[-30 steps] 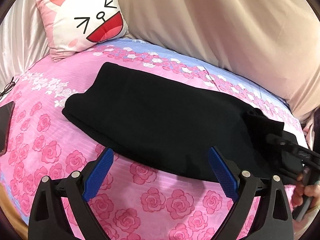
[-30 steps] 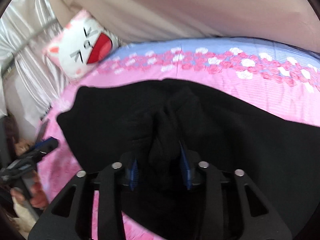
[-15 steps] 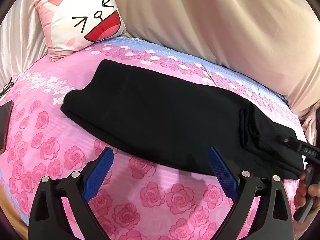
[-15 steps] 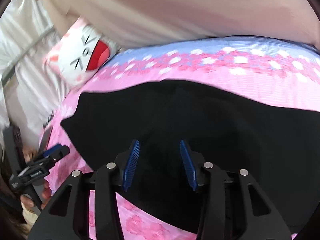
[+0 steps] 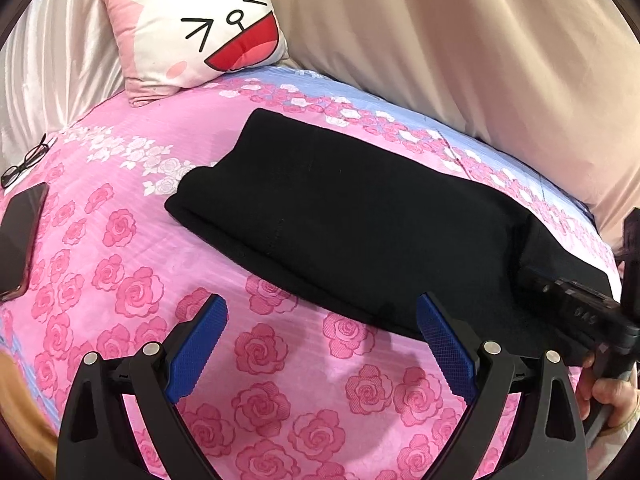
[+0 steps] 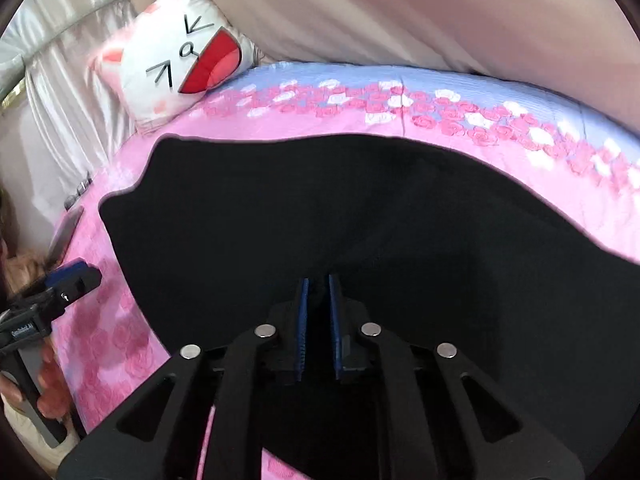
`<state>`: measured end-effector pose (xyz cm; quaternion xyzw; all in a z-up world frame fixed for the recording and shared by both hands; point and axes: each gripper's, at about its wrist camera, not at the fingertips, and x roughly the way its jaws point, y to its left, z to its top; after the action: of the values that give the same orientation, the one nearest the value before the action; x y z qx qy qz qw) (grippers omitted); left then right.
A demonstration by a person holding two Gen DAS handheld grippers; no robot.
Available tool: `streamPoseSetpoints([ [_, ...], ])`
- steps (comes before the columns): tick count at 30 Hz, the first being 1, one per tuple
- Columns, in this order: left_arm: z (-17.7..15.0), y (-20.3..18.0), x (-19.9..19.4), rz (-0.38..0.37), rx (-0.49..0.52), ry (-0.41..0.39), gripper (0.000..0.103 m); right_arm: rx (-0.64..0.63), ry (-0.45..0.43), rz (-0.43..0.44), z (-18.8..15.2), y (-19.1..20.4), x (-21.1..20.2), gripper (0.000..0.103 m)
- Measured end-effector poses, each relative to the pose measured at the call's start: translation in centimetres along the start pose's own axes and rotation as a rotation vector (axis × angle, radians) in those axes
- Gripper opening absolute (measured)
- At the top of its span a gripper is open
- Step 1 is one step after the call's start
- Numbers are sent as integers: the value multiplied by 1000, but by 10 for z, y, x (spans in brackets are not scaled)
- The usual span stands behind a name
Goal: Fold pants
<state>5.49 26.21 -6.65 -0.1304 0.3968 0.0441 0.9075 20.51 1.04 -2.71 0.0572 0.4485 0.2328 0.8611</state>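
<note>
Bed, pink rose-print sheet (image 5: 100, 248) with a blue strip along the far edge; beige drape behind.

Item: black pants (image 5: 360, 224), folded into a long band, lying flat across the middle of the sheet, running from 10 o'clock to 4 o'clock in the left wrist view.

Left gripper (image 5: 320, 340): jaws spread wide, nothing between them, above bare sheet; the near edge of the pants lies just beyond its right blue pad.

Right gripper (image 6: 318, 304): over the pants, jaws closing to a narrow gap with dark cloth between the blue pads; a firm pinch cannot be told.

Surroundings: cat-face cushion (image 5: 196, 24) at 11 o'clock; phone (image 5: 20, 236) and eyeglasses (image 5: 26, 160) at 9 o'clock, well apart from the pants.
</note>
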Motion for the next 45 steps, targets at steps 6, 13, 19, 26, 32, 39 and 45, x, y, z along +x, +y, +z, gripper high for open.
streamPoseSetpoints([
  [6, 2, 7, -1, 32, 4, -7, 94, 96, -124, -14, -5, -25, -55, 18],
  [13, 4, 2, 8, 20, -27, 17, 94, 173, -45, -60, 3, -60, -18, 18],
  [19, 6, -8, 3, 66, 31, -7, 94, 38, -50, -106, 13, -29, -9, 17],
  [26, 17, 58, 2, 114, -178, -1, 94, 63, -52, -95, 20, -29, 8, 18],
  [32, 28, 120, 18, 23, -469, 36, 94, 167, -147, -12, 1, -39, -41, 18],
  [39, 53, 108, 43, -88, -532, 26, 96, 222, -172, -128, -34, -70, -92, 23],
  [45, 73, 78, 66, -32, -415, 42, 91, 291, -199, -219, -63, -104, -117, 39],
])
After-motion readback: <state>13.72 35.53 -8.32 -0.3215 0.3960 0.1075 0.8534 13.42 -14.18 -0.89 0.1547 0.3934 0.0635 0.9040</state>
